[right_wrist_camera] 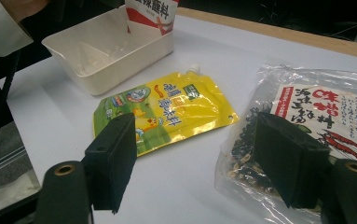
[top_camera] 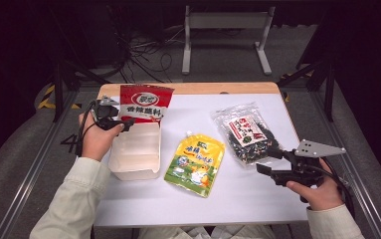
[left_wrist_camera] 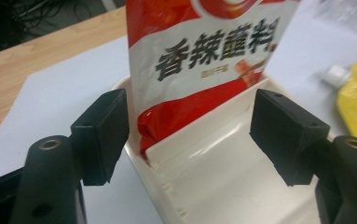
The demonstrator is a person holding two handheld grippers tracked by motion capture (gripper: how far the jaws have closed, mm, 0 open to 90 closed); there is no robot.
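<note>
High view: red seasoning packet [top_camera: 145, 102] stands upright in the far end of the white bin [top_camera: 136, 152]; left gripper [top_camera: 120, 121] just beside it, right gripper [top_camera: 272, 160] near the clear bag [top_camera: 246, 132]. Left gripper view: jaws wide, flanking the red seasoning packet [left_wrist_camera: 204, 65] without touching. Right gripper view: jaws wide, holding nothing, over the yellow pouch [right_wrist_camera: 167, 112] and clear bag [right_wrist_camera: 316, 121]

You are working in a lab; loose cables [top_camera: 143, 52] trail over grey floor [top_camera: 24, 164] beyond a metal frame [top_camera: 225, 22] behind your bench [top_camera: 257, 199].
</note>
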